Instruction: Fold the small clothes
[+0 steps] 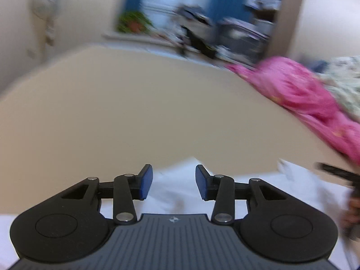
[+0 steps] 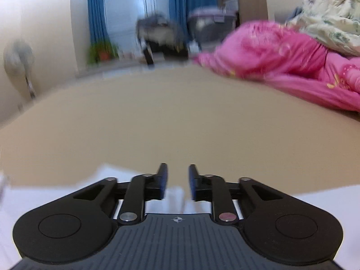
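Note:
A white garment (image 1: 177, 193) lies flat on the beige bed surface (image 1: 135, 112), right under my left gripper (image 1: 173, 181). That gripper is open, its blue pads (image 1: 146, 182) well apart, and the cloth shows in the gap below without being pinched. In the right wrist view the same white garment (image 2: 45, 193) spreads beneath my right gripper (image 2: 178, 180). Its fingers stand a narrow gap apart, with white cloth showing low between them but not pressed. Both views are blurred.
A crumpled pink blanket (image 2: 270, 56) lies to the right on the bed, with a pale floral quilt (image 2: 333, 15) behind it. A hand (image 1: 353, 211) shows at the right edge of the left wrist view. Beyond the bed are a fan (image 2: 18, 58), a plant (image 2: 101, 51) and blue curtains.

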`<control>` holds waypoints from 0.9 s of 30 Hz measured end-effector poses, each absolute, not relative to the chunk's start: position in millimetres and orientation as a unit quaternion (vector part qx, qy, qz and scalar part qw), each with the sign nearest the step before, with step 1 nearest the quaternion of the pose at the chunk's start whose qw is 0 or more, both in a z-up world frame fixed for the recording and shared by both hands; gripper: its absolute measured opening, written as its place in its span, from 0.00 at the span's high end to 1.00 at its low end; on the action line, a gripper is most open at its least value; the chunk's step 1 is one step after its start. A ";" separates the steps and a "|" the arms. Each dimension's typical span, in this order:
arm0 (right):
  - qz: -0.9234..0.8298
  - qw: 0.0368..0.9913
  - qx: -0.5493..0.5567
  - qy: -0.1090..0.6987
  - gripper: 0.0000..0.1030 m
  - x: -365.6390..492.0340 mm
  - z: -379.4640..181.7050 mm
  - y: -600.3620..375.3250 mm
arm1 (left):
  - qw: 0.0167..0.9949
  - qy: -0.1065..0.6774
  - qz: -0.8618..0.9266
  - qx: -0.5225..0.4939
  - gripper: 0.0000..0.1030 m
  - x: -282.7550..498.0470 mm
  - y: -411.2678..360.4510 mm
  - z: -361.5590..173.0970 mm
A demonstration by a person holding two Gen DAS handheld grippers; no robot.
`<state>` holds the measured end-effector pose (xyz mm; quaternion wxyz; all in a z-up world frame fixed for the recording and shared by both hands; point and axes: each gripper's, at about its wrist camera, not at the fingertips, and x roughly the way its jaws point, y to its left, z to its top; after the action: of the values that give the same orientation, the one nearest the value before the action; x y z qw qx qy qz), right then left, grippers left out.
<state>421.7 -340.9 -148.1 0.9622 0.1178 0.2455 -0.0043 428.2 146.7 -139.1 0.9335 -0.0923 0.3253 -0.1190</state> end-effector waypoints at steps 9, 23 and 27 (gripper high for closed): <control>0.008 0.957 0.134 0.259 0.63 406.9 -124.5 -348.9 | 0.925 0.365 -0.098 -0.033 0.56 394.6 112.1 -126.5; -0.011 0.905 0.215 0.366 0.53 188.9 -71.8 -354.5 | 0.889 0.447 -0.006 -0.098 0.55 169.7 157.6 -66.4; -0.023 0.900 0.192 0.391 0.53 136.9 -79.2 -356.2 | 0.868 0.487 0.012 -0.093 0.56 119.0 165.8 -87.6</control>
<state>136.9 -356.2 -79.2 0.8999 0.1924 0.3907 -0.0230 119.0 165.8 -87.6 0.8682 -0.0935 0.4872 0.0120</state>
